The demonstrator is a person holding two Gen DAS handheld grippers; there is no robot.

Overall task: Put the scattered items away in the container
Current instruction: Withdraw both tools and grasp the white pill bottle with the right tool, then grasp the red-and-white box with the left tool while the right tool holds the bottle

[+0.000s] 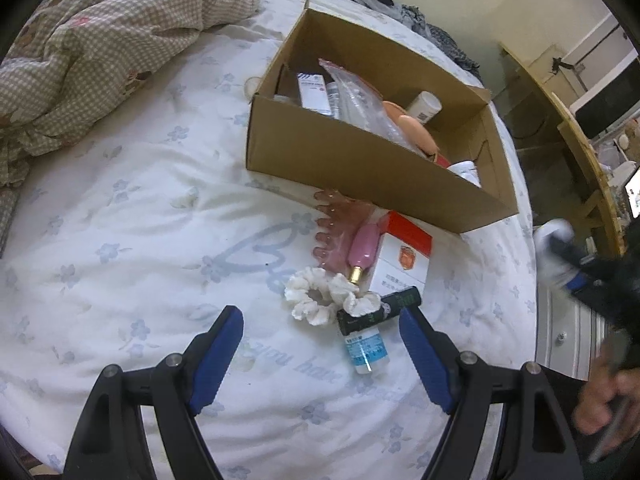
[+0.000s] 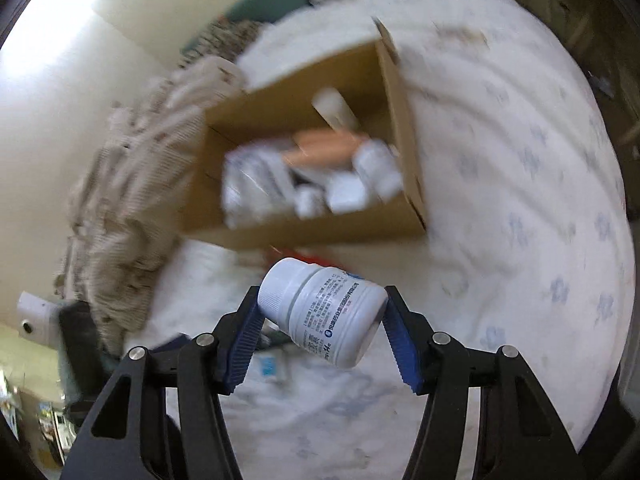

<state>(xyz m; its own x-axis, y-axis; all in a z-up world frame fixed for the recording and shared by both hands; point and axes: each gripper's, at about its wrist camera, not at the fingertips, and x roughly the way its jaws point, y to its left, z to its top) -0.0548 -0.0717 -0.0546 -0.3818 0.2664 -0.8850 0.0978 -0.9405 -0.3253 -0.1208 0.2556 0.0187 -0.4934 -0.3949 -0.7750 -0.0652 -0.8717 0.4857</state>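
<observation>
The cardboard box (image 1: 360, 168) sits on the bed (image 1: 120, 240), holding bottles and packets. Before its near wall lie a hair clip (image 1: 328, 232), a small carton (image 1: 404, 256), a scrunchie (image 1: 320, 296), a tube (image 1: 380, 308) and a vial (image 1: 366, 350), clustered and touching. A crumpled quilt (image 1: 100, 40) lies behind, to the left.

— Left wrist view: condition?
— Even, soft indoor light, sharp across the bedsheet (image 1: 140, 220); only the far right edge smears. Heavy fisheye bending, dark corners.
— Right wrist view?
— Motion blur over the cardboard box (image 2: 320, 232) and bedding; the white bottle (image 2: 324, 312) alone stays crisp. Strong glare washes out the wall (image 2: 60, 60) at upper left.
</observation>
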